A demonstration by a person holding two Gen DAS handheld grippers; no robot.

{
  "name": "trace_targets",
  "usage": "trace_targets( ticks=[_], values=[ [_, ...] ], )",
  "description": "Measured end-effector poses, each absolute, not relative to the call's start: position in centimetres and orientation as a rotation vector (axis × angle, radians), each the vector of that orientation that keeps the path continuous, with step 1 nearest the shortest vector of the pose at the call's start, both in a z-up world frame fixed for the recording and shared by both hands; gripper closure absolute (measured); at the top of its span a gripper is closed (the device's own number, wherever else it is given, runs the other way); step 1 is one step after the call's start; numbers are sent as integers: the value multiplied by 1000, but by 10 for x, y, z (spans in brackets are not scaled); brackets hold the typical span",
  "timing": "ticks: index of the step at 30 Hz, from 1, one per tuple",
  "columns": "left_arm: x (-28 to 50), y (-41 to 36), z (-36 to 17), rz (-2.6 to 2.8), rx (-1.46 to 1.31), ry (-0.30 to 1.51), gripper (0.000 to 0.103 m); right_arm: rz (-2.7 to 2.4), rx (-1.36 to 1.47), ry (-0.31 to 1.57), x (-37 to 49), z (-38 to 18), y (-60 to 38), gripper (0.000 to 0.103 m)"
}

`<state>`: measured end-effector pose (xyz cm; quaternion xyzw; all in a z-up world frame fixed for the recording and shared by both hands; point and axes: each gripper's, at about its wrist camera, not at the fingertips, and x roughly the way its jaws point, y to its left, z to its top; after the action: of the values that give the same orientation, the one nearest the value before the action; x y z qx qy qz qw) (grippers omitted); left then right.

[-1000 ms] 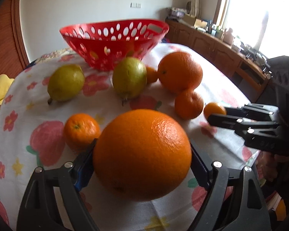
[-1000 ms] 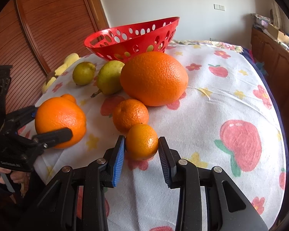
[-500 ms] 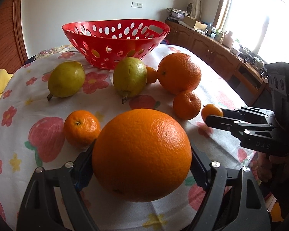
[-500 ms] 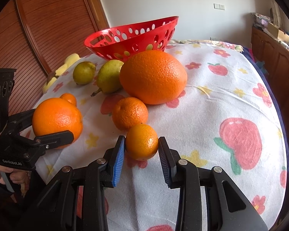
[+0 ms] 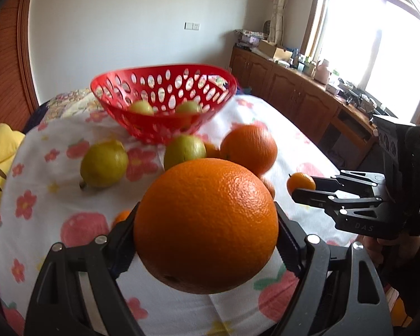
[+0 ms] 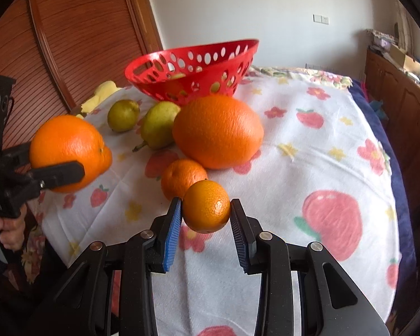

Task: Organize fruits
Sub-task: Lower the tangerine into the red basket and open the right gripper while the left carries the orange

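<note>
From my left wrist camera, my left tool [image 5: 207, 224] is clamped on a big orange [image 5: 205, 225], its pads pressed to both sides. The fruit is round, deep orange, with pebbled skin and a dark navel mark low on its underside, and it hangs clear of the flowered cloth [image 5: 42, 196] on the surface. It fills the middle of the view and hides much of the cloth behind it; only a sliver of a small mandarin [image 5: 122, 216] shows at its left edge. Beyond sit two green pears [image 5: 103, 163], a second large orange [image 5: 249, 148], and the red perforated basket [image 5: 162, 128], blurred, with two greenish fruits showing through its holes. At right, my right tool [image 5: 303, 189] holds a small mandarin, half covered by its fingers.

From my right wrist camera, my right tool [image 6: 206, 214] is clamped on that small mandarin [image 6: 206, 206], smooth and glossy, lifted off the cloth [image 6: 294, 154]. Just behind it another mandarin [image 6: 182, 177] lies on the cloth, partly hidden. The large orange [image 6: 218, 131] rests in front of the basket [image 6: 193, 68], beside the pears [image 6: 158, 128]. At left my left tool [image 6: 61, 168] carries the big orange [image 6: 67, 151]; one finger crosses its lower face, and the hand [image 6: 8, 231] beneath is cut off by the frame edge.
</note>
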<state>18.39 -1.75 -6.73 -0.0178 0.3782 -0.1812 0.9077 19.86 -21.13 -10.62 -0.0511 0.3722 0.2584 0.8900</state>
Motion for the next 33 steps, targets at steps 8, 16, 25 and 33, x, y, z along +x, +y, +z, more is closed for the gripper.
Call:
trace_targets(
  ticks=[8,16,25,33],
  values=[
    [211,-8,-43,-359,-15,739,20,564,-144,701,216,-71,-206,69],
    [241,9,-22,-317,-14,692,20,633,-174,649,238,-40,-192,69],
    [277,20,-15,-290,-15,672,20,664,-240,571,266,-15,-166,69],
    [302,25,-25,-289,-25,690,20,695,-255,616,311,-16,-143,69]
  ],
)
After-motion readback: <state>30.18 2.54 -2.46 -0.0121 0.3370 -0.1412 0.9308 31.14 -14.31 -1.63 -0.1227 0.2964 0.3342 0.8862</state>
